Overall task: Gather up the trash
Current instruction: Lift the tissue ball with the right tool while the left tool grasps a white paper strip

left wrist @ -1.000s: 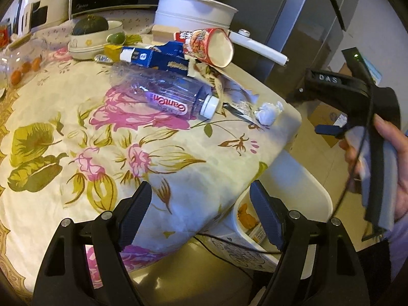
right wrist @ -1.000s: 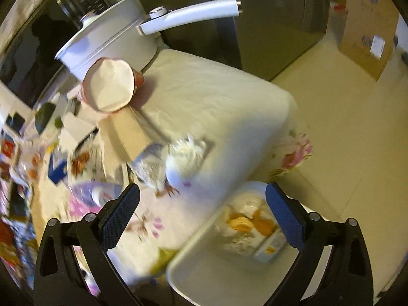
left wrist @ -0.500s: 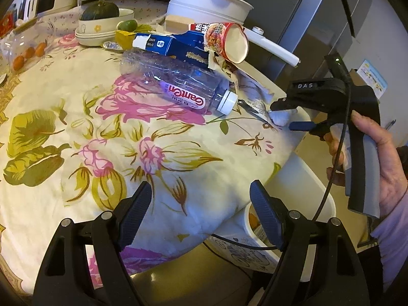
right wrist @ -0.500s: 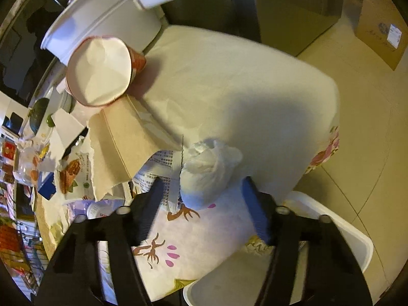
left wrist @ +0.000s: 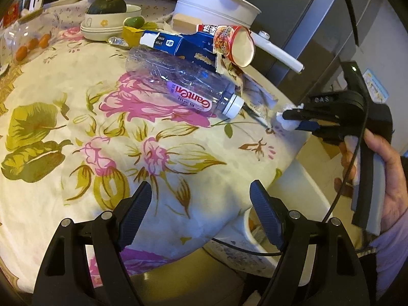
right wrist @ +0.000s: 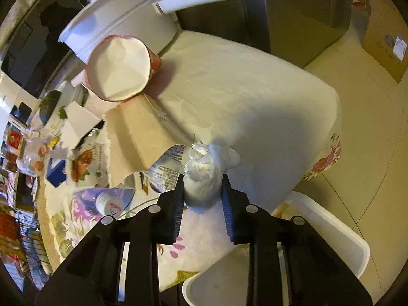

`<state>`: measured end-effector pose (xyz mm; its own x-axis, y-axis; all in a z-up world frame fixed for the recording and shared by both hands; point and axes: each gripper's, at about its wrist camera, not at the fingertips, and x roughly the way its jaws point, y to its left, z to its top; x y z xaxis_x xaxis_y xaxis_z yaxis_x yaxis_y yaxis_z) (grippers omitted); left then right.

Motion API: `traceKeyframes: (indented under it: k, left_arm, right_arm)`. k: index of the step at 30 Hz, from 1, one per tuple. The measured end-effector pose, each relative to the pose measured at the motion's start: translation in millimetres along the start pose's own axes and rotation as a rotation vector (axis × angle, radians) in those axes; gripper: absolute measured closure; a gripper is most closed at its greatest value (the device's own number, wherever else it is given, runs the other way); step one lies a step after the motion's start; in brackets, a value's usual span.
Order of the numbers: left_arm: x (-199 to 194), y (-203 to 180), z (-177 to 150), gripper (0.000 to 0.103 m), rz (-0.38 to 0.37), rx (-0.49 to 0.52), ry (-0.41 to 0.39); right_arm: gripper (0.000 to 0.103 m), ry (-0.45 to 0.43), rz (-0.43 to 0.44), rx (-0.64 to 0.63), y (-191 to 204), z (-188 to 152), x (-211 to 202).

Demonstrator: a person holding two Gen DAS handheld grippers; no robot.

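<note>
A crumpled white tissue wad [right wrist: 204,178] lies near the table's right edge. My right gripper [right wrist: 202,181] is closing on it, and both pads touch its sides. In the left wrist view the same tissue wad [left wrist: 285,123] shows at the tip of the right gripper [left wrist: 292,120], held by a hand. A clear plastic bottle [left wrist: 183,89], an overturned red noodle cup [left wrist: 234,43], a blue box [left wrist: 178,44] and a torn wrapper [left wrist: 257,102] lie on the floral tablecloth. My left gripper [left wrist: 200,188] hangs open over the table's near edge, with nothing between its fingers.
A white bin [right wrist: 331,242] with some trash inside stands on the floor below the table's edge. A white pot [right wrist: 119,20] with a long handle sits at the back, beside a bowl [left wrist: 109,25] with a dark squash. A cardboard box [right wrist: 385,33] stands on the floor.
My right gripper has come down over the tissue wad and its jaws have closed from wide open onto it. The left gripper has barely moved.
</note>
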<state>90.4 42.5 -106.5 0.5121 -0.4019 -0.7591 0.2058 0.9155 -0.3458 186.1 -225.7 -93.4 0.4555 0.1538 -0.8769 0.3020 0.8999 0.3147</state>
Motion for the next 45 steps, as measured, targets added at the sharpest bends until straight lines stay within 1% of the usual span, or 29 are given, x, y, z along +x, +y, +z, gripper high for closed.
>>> traceKeyframes:
  k: [4,7,9,12,14,15,18,20,24,27,28,30,31,33,35,37,39,42,44,45]
  left_arm:
    - [-0.2,1.7,12.9,0.026,-0.069,-0.070,-0.007]
    - [1.0,0.8,31.0,0.026,-0.168,-0.152,-0.019]
    - [2.3,-4.5,41.7,0.026,-0.196,-0.168,-0.027]
    - [6.7,-15.1,63.9,0.027,-0.264,-0.214,-0.043]
    - [14.8,-24.8,81.9,0.028,-0.313,-0.253,-0.043]
    - [19.4,-28.3,89.0,0.029,-0.323,-0.264,-0.039]
    - [43.4,-39.8,109.8,0.034,-0.323,-0.308,-0.001]
    - [60.0,-46.0,118.2,0.038,-0.332,-0.343,0.027]
    - [84.7,-61.4,127.5,0.043,-0.318,-0.371,0.058]
    - [98.3,-66.7,131.0,0.048,-0.294,-0.393,0.069]
    - [103.1,-67.8,132.3,0.050,-0.294,-0.407,0.076]
    - [115.1,-68.7,134.6,0.059,-0.285,-0.438,0.093]
    - [120.4,-68.8,135.3,0.066,-0.274,-0.446,0.100]
    - [127.3,-66.0,134.7,0.072,-0.255,-0.469,0.110]
    - [133.4,-59.8,131.9,0.080,-0.256,-0.505,0.124]
    - [135.5,-57.1,128.8,0.080,-0.264,-0.526,0.126]
    - [134.3,-60.0,127.0,0.079,-0.246,-0.512,0.118]
    - [134.3,-62.8,126.4,0.076,-0.240,-0.510,0.110]
    - [131.7,-61.8,126.5,0.069,-0.245,-0.520,0.093]
    - [130.7,-60.9,126.7,0.068,-0.250,-0.522,0.091]
  right_arm:
    - [0.077,-0.030,0.030,-0.001,-8.1,-3.1,-21.7]
    - [0.077,-0.047,0.052,-0.005,-13.4,-2.7,-33.6]
    - [0.077,-0.060,0.066,-0.004,-16.9,-3.4,-41.1]
    - [0.077,-0.078,0.081,-0.011,-20.1,-3.5,-50.9]
    - [0.077,-0.089,0.089,-0.014,-20.3,-3.8,-56.0]
    - [0.077,-0.094,0.091,-0.016,-21.2,-4.5,-58.5]
    - [0.077,-0.110,0.098,-0.017,-23.7,-3.8,-64.4]
    - [0.076,-0.118,0.109,-0.008,-28.1,-3.0,-69.2]
    - [0.076,-0.138,0.113,0.013,-37.0,-0.1,-76.3]
    - [0.076,-0.146,0.126,0.040,-45.4,4.4,-79.5]
    - [0.076,-0.148,0.129,0.045,-46.7,4.9,-80.3]
    - [0.076,-0.153,0.137,0.056,-49.2,6.0,-82.2]
    - [0.076,-0.155,0.138,0.059,-50.5,6.4,-83.0]
    - [0.076,-0.155,0.142,0.064,-52.8,6.4,-83.3]
    - [0.076,-0.148,0.149,0.071,-54.6,6.1,-82.4]
    - [0.076,-0.144,0.154,0.076,-55.6,5.4,-82.7]
    - [0.076,-0.145,0.158,0.074,-55.1,4.8,-83.8]
    - [0.076,-0.151,0.160,0.067,-53.4,4.4,-85.9]
    - [0.076,-0.152,0.160,0.064,-53.4,3.9,-86.4]
    - [0.076,-0.151,0.161,0.064,-54.1,4.1,-86.4]
